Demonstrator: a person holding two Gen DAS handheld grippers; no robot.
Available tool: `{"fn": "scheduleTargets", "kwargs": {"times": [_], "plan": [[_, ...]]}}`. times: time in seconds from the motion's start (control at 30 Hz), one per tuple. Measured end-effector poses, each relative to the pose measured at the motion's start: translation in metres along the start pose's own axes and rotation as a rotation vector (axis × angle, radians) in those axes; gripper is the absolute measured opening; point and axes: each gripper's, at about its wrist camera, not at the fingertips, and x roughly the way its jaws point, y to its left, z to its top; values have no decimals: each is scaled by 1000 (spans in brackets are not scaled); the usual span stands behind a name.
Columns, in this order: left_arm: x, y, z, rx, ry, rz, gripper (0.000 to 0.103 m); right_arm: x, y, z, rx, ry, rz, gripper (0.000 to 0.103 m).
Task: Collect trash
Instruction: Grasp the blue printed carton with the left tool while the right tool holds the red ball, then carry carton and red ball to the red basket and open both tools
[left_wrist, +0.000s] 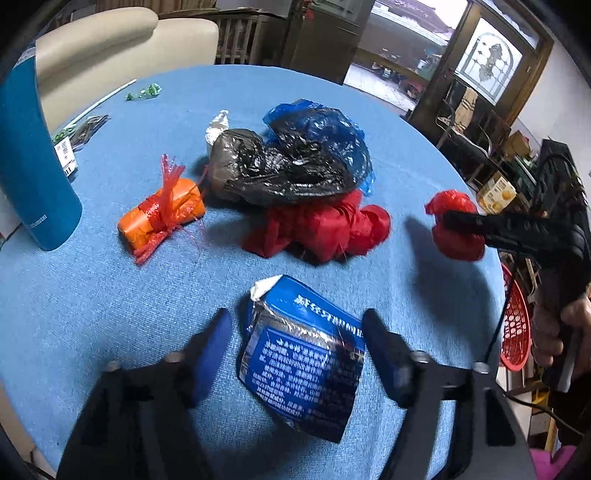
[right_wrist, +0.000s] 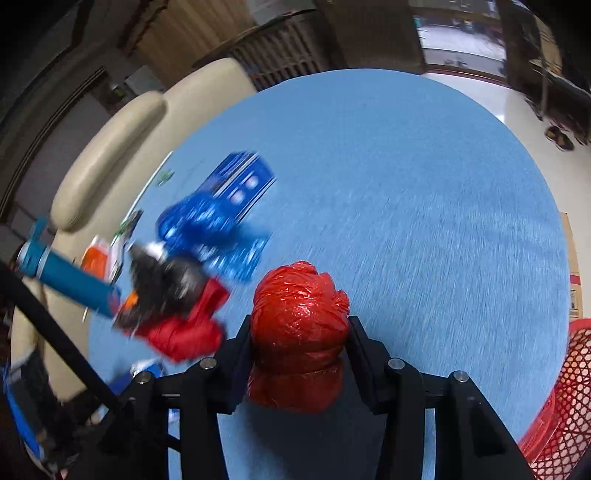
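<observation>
A crumpled blue foil wrapper (left_wrist: 303, 362) lies on the blue tablecloth (left_wrist: 92, 314) between the blue pads of my left gripper (left_wrist: 297, 317). That gripper stands open, its fingers on either side of the wrapper without pressing it. My right gripper (right_wrist: 301, 321) is shut on a balled red plastic bag (right_wrist: 299, 332) and holds it above the table (right_wrist: 406, 184). In the left wrist view this right gripper (left_wrist: 456, 225) hangs near the table's right edge with the red ball (left_wrist: 458, 240) in it. A person's hand (left_wrist: 554, 332) grips its handle.
More trash lies mid-table: an orange pack in red netting (left_wrist: 162, 218), a black bag (left_wrist: 280, 173), a blue bag (left_wrist: 325, 136), a red bag (left_wrist: 317, 225), white tissue (left_wrist: 218, 125). A teal bottle (left_wrist: 33, 155) stands left. A red mesh basket (left_wrist: 515, 325) sits off the right edge.
</observation>
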Motion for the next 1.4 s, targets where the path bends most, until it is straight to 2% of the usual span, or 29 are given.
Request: {"fn": "scheduleTargets", "kwargs": {"times": [0.1,0.27,0.47,0.57,0.63,0.87,1.1,1.4], "plan": [[9,-1,-4,17,35,6,76,-10,4,-15,-24,0,11,50],[14,-9,-9,93,23,30,84,-26,10,-32,-33,-13,50,50],[19,-26,-20,189,13,84,84,-40,6,-36,-23,-51,52,50],[20,-28,-22,189,7,96,84,-44,1,-37,-12,-58,51,50],[19,-29,-23,188,1,105,78,-47,-1,-38,-8,-64,48,50],[17,-39,-22,191,-1,125,77,-56,-7,-43,-3,-86,55,50],[-13,-78,-14,255,-67,138,77,-78,-15,-51,-26,-139,57,50],[-43,-146,3,370,-140,135,77,-112,-36,-69,-46,-208,-15,50]]}}
